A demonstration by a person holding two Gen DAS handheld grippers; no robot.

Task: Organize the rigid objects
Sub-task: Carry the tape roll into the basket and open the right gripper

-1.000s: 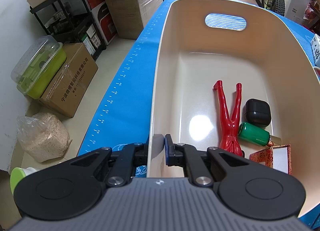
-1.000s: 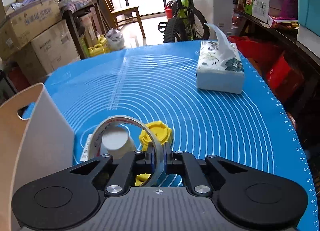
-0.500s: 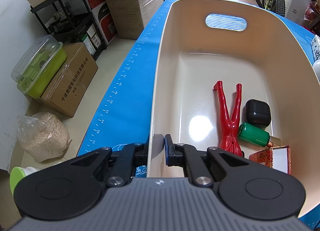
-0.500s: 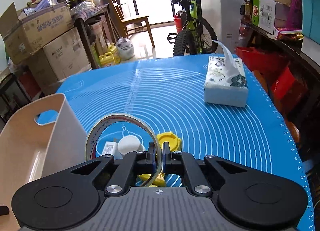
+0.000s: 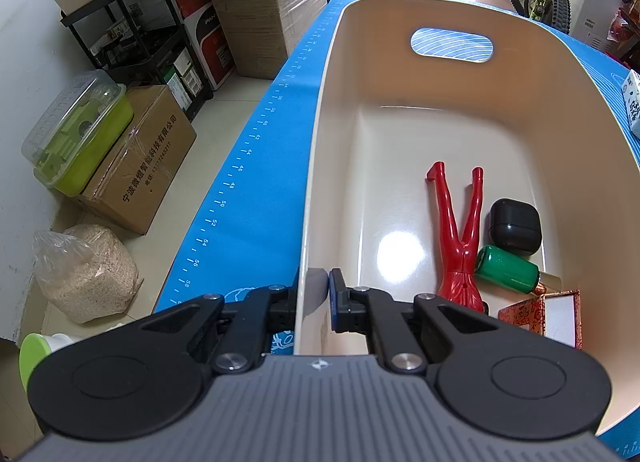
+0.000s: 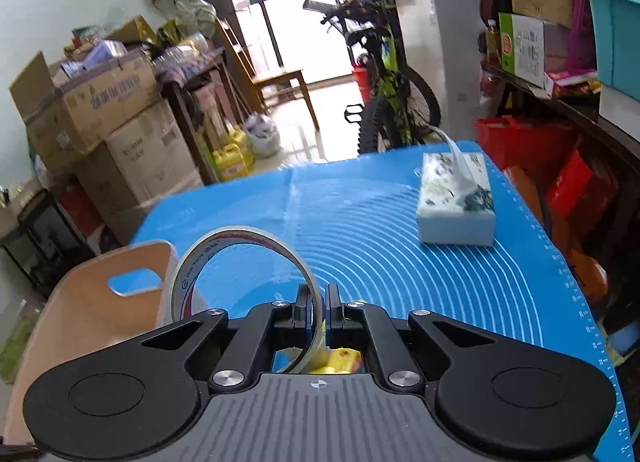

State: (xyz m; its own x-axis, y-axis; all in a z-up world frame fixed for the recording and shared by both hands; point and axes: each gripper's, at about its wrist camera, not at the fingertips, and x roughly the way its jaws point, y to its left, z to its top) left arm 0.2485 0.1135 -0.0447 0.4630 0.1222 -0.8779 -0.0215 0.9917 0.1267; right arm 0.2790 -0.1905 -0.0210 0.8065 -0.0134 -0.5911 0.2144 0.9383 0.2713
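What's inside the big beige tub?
Inside the beige plastic tub lie a red plastic leg-shaped figure, a black rounded case, a green cylinder and a red patterned box, its base hidden by the claw.

Our count across the two wrist views

We count one cream bin (image 5: 560, 110) on one blue mat (image 6: 400, 230). Inside the bin we count four things: one red figure (image 5: 456, 230), one black case (image 5: 516, 224), one green bottle (image 5: 506, 270) and one red patterned box (image 5: 544, 318). We see two grippers, the left gripper (image 5: 316, 294) and the right gripper (image 6: 318, 302), one roll of clear tape (image 6: 240, 246), one tissue box (image 6: 456, 202), and one yellow thing (image 6: 340, 358), mostly hidden.
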